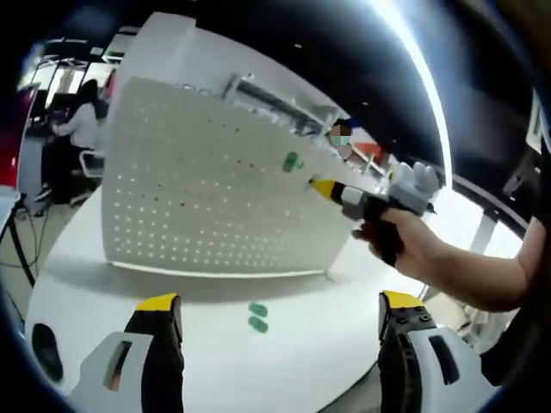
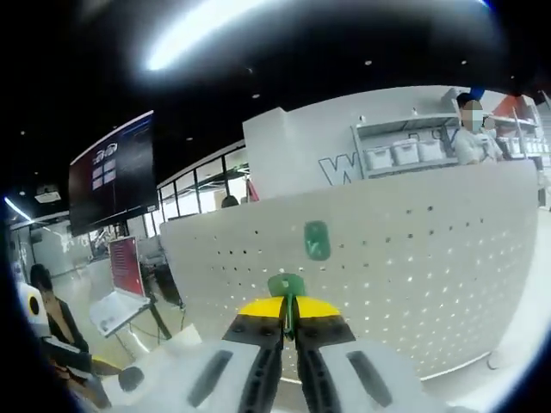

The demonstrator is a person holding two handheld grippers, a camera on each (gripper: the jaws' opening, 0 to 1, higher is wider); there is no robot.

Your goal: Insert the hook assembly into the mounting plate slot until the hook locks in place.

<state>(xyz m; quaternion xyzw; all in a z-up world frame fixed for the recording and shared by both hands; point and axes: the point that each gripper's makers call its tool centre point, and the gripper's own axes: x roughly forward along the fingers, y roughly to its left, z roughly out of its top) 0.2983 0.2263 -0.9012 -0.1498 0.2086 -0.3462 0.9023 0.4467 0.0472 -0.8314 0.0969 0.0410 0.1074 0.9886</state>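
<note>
Two green hooks (image 1: 257,316) lie on the surface (image 1: 284,361) near the spread left gripper (image 1: 280,323); the right gripper (image 2: 288,320) pinches a green hook (image 2: 286,286) at the pegboard (image 2: 413,267). Tilted, its pegs could miss the holes, or the thin pinch could slip

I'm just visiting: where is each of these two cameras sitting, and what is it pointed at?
Left gripper view: rides on the left gripper, jaws apart, facing the white pegboard on the table; two green hooks lie there; a person's hand brings in the right gripper.
Right gripper view: rides on the right gripper, shut on a green hook, close to the pegboard.
Shared: the pegboard and its mounted green hook.
</note>
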